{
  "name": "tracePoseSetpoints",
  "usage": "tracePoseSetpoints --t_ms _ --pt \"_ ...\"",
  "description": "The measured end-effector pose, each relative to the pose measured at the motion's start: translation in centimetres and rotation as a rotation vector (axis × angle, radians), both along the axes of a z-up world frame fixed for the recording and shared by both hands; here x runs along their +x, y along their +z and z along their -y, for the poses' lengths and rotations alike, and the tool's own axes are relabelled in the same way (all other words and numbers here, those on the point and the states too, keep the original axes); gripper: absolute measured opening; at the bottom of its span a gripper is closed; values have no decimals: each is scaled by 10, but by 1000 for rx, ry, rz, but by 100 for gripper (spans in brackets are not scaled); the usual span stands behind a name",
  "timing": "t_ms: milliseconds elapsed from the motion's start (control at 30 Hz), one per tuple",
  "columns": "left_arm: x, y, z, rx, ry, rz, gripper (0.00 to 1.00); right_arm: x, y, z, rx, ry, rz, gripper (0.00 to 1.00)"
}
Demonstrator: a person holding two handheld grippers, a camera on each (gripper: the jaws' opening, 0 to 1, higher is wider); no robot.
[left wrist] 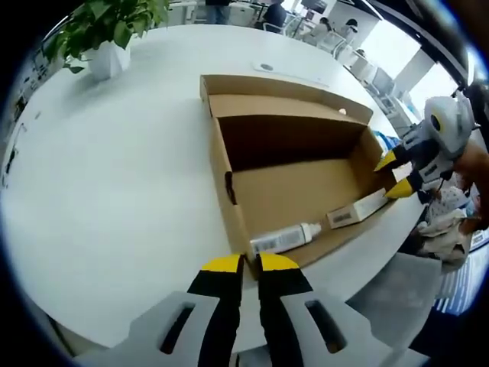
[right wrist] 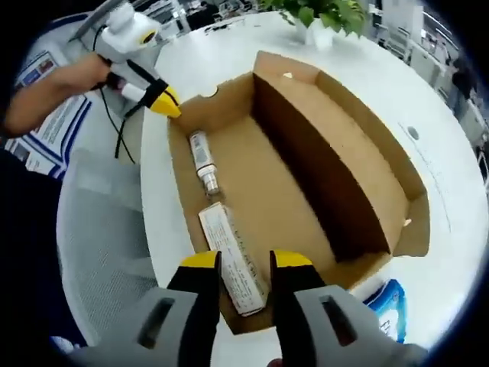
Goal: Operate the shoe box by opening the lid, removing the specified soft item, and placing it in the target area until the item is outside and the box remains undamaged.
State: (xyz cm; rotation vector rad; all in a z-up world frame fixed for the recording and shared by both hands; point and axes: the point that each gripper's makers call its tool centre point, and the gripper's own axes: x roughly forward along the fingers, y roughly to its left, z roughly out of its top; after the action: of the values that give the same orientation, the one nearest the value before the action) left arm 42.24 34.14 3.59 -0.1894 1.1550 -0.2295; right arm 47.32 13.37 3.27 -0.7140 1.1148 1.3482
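With the lid already folded back, the shoe box lies open on the white counter, and the step in hand is getting the soft item out. Inside lie a white tube and a long white carton, end to end along the box's near wall; the tube is probably the soft item, though its label is too small to read.

The right gripper hovers over the box's end wall with its fingers parted, straddling the carton in the right gripper view; whether they touch it I cannot tell. The left gripper sits just outside the opposite end, near the tube's flat end, its fingers drawn nearly together on nothing.

To do this well, whichever gripper takes the tube should come down from above, clear of the cardboard wall, and pinch the body midway, not the cap. A light squeeze is wise, since a soft tube will likely deform. The lift should go straight up before any sideways travel, so the tube does not catch the rim and tear it. A potted plant stands well apart across the counter, and a blue packet lies just beyond the box corner.
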Motion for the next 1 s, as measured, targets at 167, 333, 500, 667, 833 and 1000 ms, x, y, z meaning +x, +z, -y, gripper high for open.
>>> tracePoseSetpoints --t_ms 167,333,500,667,833,1000 --pt "1 0 0 -4 4 3 4 -13 -4 -3 -2 131 -88 25" --pt "1 0 1 -4 8 7 4 -14 -13 3 -52 219 -82 24" --pt "1 -1 1 -9 11 5 5 -14 -17 4 -55 221 -92 24" --pt "1 -1 2 -9 9 8 5 -8 -15 2 -44 200 -69 24" --pt "1 -1 2 -9 8 9 5 -3 -14 1 -36 175 -49 23" --pt "1 -1 1 -11 8 8 5 -6 -9 0 -21 173 -58 25"
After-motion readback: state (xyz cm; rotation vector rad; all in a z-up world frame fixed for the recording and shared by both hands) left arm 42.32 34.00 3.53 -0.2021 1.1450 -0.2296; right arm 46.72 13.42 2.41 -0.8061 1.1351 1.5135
